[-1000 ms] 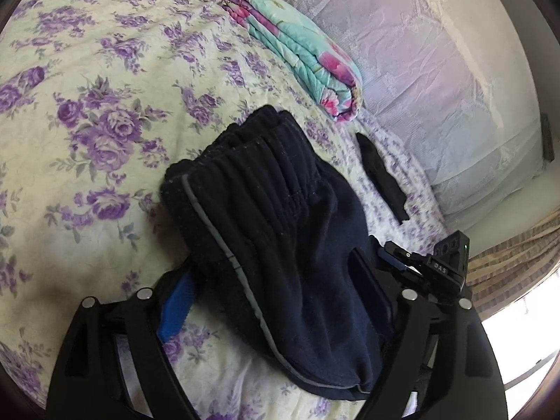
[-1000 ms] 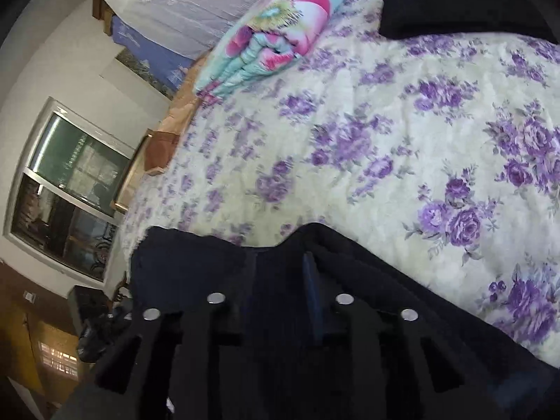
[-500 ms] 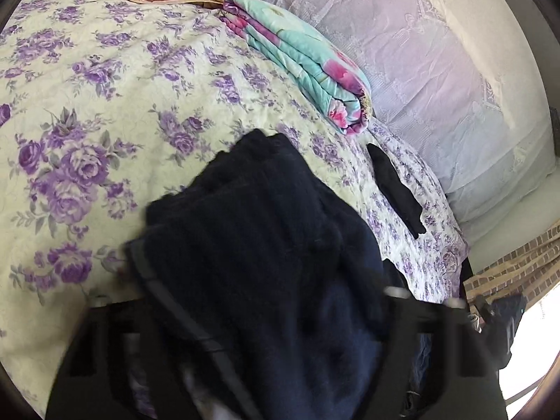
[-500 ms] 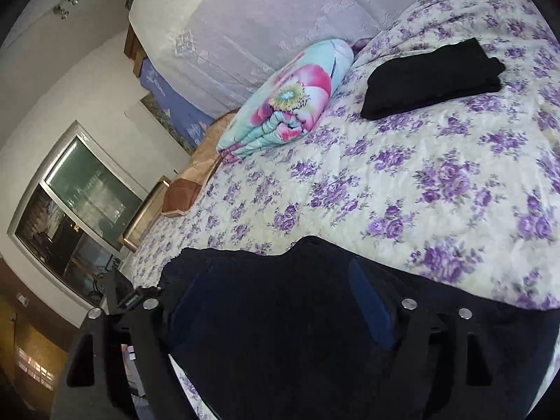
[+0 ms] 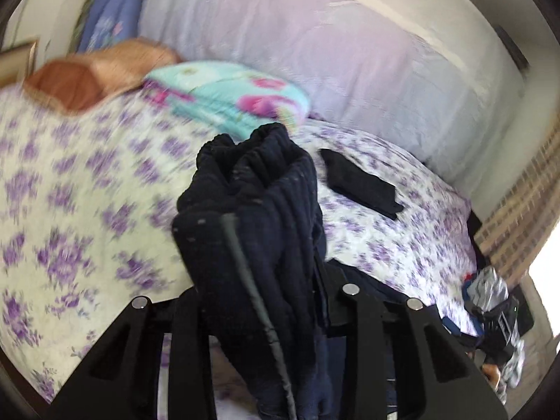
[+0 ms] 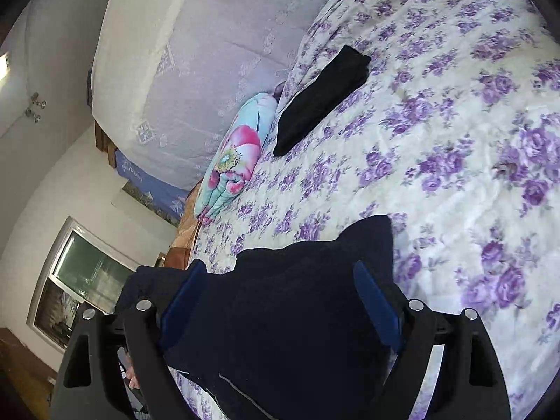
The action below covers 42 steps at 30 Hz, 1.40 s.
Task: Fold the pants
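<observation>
Dark navy pants (image 5: 259,245), thick and ribbed near the waistband, are bunched and lifted off the bed (image 5: 70,217). In the left wrist view the gathered cloth rises straight ahead of the camera, waistband end farthest away and highest. A thin grey stripe runs down its length toward the camera. The long axis of the bundle lies along the left gripper (image 5: 266,301), whose fingers stand close on either side of the cloth. It appears clamped on the pants, though the cloth hides the fingertips.

In the right wrist view another part of the pants (image 6: 287,315) fills the gap between the fingers of the right gripper (image 6: 280,301). Its blue pads (image 6: 376,301) sit apart with the fabric draped between and over them. Whether they are pressing on the cloth cannot be told.

Both grippers are at the pants, each at a different part. The coming move likely depends on carrying the raised waistband end over toward the open stretch of purple-flowered bedcover ahead.

Farther out on the bed lies a flat, folded black garment (image 6: 322,101). Beyond it, a folded turquoise blanket (image 5: 231,94) with pink flowers rests near a large pale headboard (image 5: 350,52). An orange-brown pillow (image 5: 91,77) sits beside the blanket. The left view is blurred.
</observation>
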Each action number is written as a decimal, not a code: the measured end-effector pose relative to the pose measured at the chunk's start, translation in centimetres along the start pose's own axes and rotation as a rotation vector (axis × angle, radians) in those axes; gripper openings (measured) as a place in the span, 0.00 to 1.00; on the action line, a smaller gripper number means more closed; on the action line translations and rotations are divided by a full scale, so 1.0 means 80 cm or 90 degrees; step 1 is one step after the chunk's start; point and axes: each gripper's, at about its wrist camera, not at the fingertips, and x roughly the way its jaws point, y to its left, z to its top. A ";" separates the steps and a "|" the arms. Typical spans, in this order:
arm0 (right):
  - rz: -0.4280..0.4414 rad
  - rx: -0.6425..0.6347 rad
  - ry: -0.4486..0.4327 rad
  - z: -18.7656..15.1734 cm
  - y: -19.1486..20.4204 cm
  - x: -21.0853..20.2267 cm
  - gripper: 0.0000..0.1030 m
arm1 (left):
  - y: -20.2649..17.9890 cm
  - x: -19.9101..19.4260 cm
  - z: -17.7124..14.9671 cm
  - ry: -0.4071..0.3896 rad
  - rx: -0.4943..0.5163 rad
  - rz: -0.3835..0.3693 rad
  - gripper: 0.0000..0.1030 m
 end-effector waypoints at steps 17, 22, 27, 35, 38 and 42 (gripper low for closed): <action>-0.050 0.048 -0.121 -0.020 -0.071 -0.129 0.85 | -0.335 0.098 -0.232 0.080 0.466 -0.074 0.46; 0.034 0.059 -0.082 -0.029 -0.054 -0.111 0.85 | -0.298 0.079 -0.205 0.111 0.375 -0.163 0.56; 0.118 0.051 0.030 -0.052 -0.011 -0.071 0.85 | -0.253 0.043 -0.182 0.082 0.298 -0.192 0.66; 0.085 0.038 0.085 -0.086 0.018 -0.044 0.89 | -0.213 0.007 -0.172 0.040 0.278 -0.194 0.84; 0.066 0.052 0.087 -0.087 0.015 -0.043 0.89 | -0.184 0.011 -0.162 0.044 0.229 -0.167 0.84; 0.039 0.052 0.096 -0.083 0.011 -0.027 0.90 | -0.138 0.023 -0.151 0.067 0.144 -0.151 0.85</action>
